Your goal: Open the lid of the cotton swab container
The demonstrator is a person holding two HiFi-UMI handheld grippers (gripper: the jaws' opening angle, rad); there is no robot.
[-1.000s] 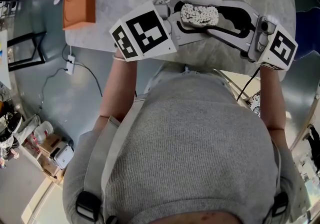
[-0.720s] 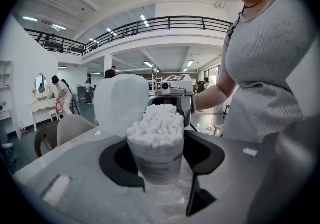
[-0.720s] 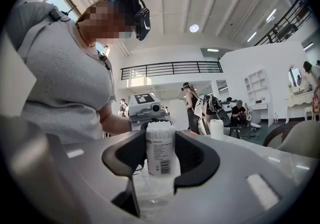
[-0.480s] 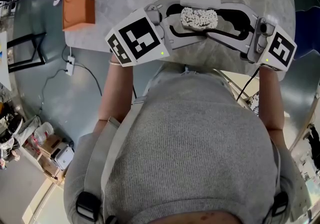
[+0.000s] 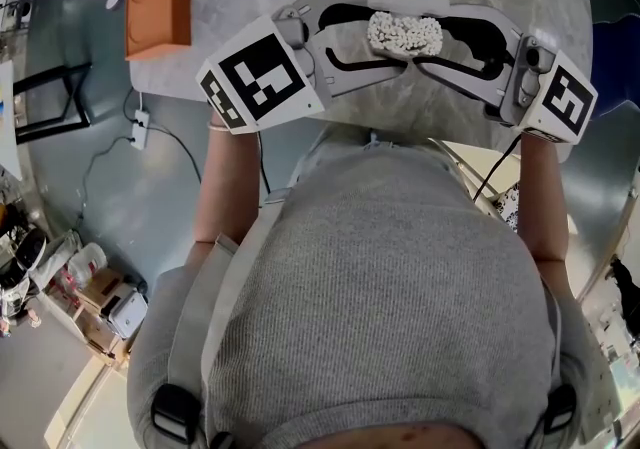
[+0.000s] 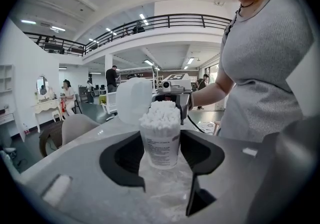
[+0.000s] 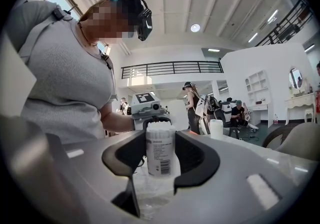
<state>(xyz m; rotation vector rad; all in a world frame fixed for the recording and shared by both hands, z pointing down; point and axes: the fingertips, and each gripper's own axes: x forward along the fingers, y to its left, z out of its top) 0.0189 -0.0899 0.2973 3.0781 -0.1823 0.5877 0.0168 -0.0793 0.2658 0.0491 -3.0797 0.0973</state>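
Illegibly small print on cotton swab container [image 7: 160, 155]

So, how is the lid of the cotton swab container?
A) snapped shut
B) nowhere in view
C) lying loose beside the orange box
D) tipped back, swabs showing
D: the lid stands tipped back behind the container, and the swabs show bare at its open top.

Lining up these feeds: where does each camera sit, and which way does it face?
Head view: on the head, steeply down at torso, left gripper, right gripper.
Left gripper view: on the left gripper, along its jaws toward the cotton swab container; torso right.
Right gripper view: on the right gripper, facing oppositely; torso left.
Shared: the container, between both jaw pairs.
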